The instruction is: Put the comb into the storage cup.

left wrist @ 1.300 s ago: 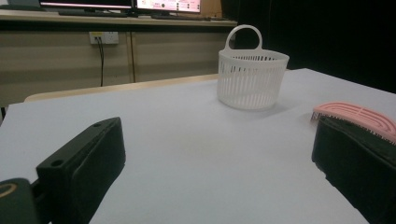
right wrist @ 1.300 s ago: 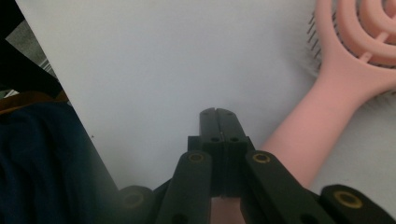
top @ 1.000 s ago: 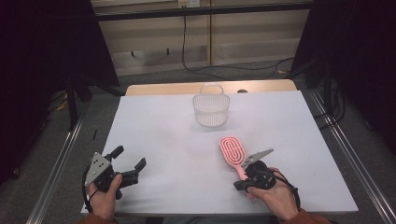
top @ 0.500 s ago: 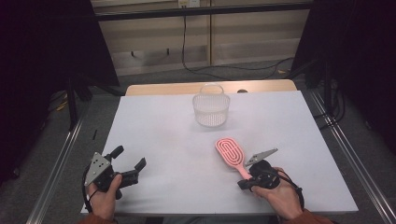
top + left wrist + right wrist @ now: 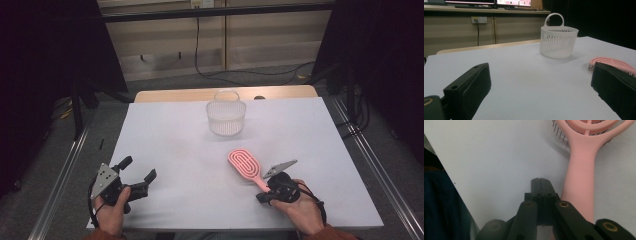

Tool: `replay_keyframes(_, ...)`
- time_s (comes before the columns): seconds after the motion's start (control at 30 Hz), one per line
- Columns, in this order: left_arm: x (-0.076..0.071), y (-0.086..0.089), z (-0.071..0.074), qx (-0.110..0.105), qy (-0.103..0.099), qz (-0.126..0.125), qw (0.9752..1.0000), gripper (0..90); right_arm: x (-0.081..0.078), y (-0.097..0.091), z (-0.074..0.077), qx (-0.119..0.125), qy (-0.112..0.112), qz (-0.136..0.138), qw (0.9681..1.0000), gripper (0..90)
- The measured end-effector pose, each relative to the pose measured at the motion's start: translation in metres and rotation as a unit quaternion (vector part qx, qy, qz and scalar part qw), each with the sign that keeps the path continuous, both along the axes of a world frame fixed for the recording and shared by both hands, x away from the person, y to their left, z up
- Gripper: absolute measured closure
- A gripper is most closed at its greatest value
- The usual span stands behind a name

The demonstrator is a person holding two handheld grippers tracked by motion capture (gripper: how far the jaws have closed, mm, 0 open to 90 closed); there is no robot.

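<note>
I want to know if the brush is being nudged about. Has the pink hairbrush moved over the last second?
Yes, slightly. In the high view the pink hairbrush has shifted a little leftward and turned, its head now lying farther left relative to the white basket.

The basket (image 5: 226, 118) stands far on the counter (image 5: 175, 145), the hairbrush (image 5: 246, 167) lying nearer and right of it.

Overhead light falls evenly on my bench (image 5: 180, 145), which reads bright and slightly bluish, while the surroundings at both sides drop to near black. The basket (image 5: 559, 42) casts only a soft, short shadow. In both gripper views my fingers (image 5: 469, 87) sit close to the lens and render soft, and the pink brush (image 5: 584, 165) is mildly blurred.
</note>
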State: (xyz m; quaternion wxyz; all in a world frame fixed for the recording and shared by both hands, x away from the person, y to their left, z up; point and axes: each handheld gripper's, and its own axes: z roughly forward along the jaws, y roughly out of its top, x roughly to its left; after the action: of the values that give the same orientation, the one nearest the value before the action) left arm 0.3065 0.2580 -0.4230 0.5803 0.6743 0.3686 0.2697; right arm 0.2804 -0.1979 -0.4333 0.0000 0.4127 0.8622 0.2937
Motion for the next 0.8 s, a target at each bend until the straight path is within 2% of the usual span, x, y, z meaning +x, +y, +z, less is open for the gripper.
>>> replay_keyframes(0.17, 0.000, 0.000, 0.000, -0.001, 0.001, -0.001, 1.0000, 2.7, -0.001, 0.002, 0.001, 0.015, -0.013, 0.018, 0.9996, 90.0)
replay_keyframes(0.3, 0.000, 0.000, 0.000, -0.001, 0.001, -0.001, 1.0000, 2.7, -0.002, 0.003, 0.005, 0.036, -0.036, 0.027, 0.9984, 90.0)
replay_keyframes(0.33, 0.000, 0.000, 0.000, -0.001, 0.001, -0.001, 1.0000, 2.7, -0.002, 0.003, 0.005, 0.036, -0.036, 0.027, 0.9984, 90.0)
replay_keyframes(0.43, 0.000, 0.000, 0.000, -0.001, 0.001, -0.002, 1.0000, 2.7, -0.003, 0.000, 0.009, 0.058, -0.063, 0.030, 0.9959, 90.0)
replay_keyframes(0.47, 0.000, 0.000, 0.000, -0.001, 0.001, -0.002, 1.0000, 2.7, -0.003, 0.000, 0.009, 0.058, -0.063, 0.030, 0.9959, 90.0)
replay_keyframes(0.53, 0.000, 0.000, -0.001, -0.001, 0.002, -0.001, 1.0000, 2.7, -0.003, -0.003, 0.013, 0.065, -0.076, 0.020, 0.9948, 90.0)
replay_keyframes(0.63, 0.000, 0.000, -0.001, -0.004, 0.003, 0.001, 1.0000, 2.7, -0.002, -0.005, 0.015, 0.058, -0.078, 0.009, 0.9952, 89.4)
replay_keyframes(0.67, 0.000, 0.000, -0.001, -0.005, 0.002, 0.002, 1.0000, 2.7, -0.002, -0.008, 0.016, 0.069, -0.085, 0.005, 0.9939, 87.0)
replay_keyframes(0.8, 0.000, 0.000, -0.001, -0.007, 0.002, 0.002, 1.0000, 2.7, -0.002, -0.012, 0.021, 0.079, -0.108, -0.006, 0.9910, 78.0)
